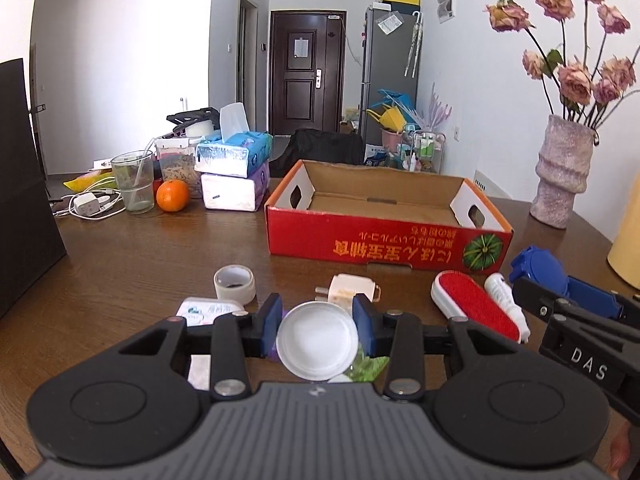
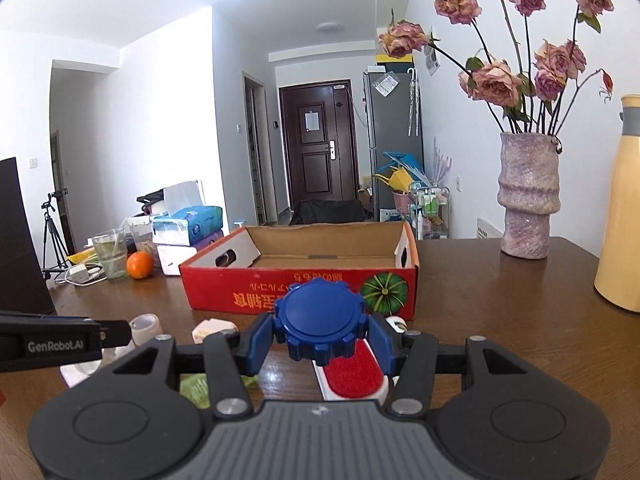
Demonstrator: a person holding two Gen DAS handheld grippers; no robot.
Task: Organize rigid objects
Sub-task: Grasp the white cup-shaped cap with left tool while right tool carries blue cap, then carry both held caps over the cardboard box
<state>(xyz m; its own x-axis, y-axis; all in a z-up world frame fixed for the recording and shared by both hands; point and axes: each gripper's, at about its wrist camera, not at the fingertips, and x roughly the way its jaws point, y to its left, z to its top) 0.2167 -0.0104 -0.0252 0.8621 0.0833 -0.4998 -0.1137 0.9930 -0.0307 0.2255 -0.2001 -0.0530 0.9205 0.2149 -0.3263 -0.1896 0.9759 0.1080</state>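
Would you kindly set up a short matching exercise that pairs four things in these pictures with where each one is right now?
Things:
1. white round lid
2. blue gear-edged disc
3. red lint brush
4. orange

Places:
A. lying on the table in front of the red cardboard box
B. between the jaws of the right gripper
C. beside the drinking glass
D. between the jaws of the left gripper

Pairs: 1-D, 2-B, 3-A, 4-C
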